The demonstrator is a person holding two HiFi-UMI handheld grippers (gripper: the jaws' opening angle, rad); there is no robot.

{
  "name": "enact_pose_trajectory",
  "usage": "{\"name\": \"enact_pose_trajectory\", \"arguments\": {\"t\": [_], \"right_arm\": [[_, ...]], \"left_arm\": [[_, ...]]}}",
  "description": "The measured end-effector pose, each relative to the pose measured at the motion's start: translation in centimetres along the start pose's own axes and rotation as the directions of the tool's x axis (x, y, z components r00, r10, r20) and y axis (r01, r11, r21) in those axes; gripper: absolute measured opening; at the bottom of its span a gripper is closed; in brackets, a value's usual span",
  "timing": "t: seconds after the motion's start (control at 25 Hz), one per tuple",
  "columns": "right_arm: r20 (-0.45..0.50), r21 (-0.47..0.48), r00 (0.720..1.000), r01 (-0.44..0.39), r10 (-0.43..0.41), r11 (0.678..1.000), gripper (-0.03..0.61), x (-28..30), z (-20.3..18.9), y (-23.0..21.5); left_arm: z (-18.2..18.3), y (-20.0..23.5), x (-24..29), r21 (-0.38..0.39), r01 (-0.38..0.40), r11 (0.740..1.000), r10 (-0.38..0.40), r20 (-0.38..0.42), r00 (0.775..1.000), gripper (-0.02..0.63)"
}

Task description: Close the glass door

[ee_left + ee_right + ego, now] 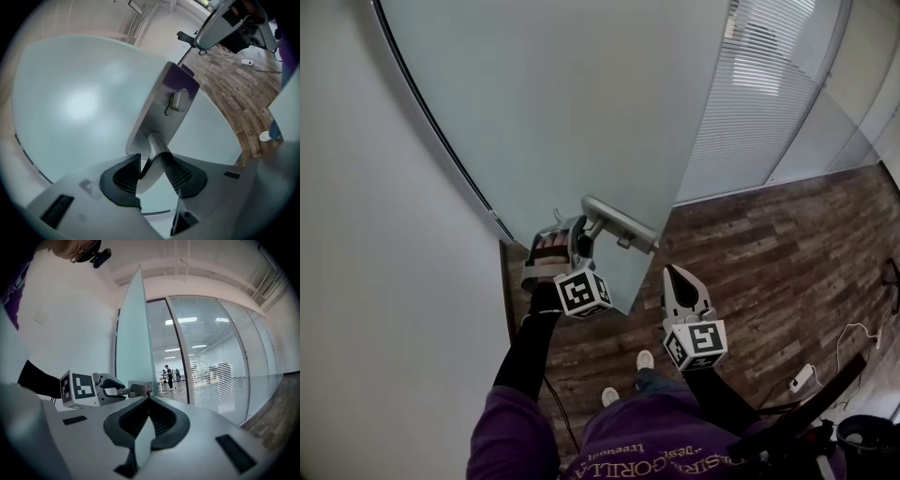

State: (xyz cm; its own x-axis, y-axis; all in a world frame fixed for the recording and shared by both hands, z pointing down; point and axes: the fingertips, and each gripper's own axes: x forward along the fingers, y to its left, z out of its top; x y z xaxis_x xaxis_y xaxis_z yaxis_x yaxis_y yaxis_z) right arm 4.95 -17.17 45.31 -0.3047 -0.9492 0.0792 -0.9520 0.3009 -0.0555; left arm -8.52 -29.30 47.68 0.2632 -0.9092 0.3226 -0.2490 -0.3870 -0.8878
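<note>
Head view: door (581, 103) fills the upper middle, and your left gripper (577, 239) is clamped on the handle (619, 223) at centre. Left gripper view: jaws squeezing the handle, bottom centre. Right gripper view: your right gripper (149, 398) has its jaws together and empty, door edge upper centre.

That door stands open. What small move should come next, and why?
Probably draw the door handle along with the left gripper, swinging the glass door toward its frame. Its jaws already clamp the lever, the door stands ajar, and the right gripper is shut and holds nothing.
</note>
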Motion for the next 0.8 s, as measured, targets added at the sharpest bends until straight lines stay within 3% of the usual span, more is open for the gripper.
{"name": "enact_pose_trajectory", "arguments": {"t": [0.8], "right_arm": [[-0.010, -0.018, 0.995, -0.095, 0.094, 0.995, -0.003, 6.5, 0.8, -7.2]], "left_arm": [[4.0, 1.7, 8.7, -0.028, -0.035, 0.999, 0.034, -0.020, 0.999, 0.155]]}}
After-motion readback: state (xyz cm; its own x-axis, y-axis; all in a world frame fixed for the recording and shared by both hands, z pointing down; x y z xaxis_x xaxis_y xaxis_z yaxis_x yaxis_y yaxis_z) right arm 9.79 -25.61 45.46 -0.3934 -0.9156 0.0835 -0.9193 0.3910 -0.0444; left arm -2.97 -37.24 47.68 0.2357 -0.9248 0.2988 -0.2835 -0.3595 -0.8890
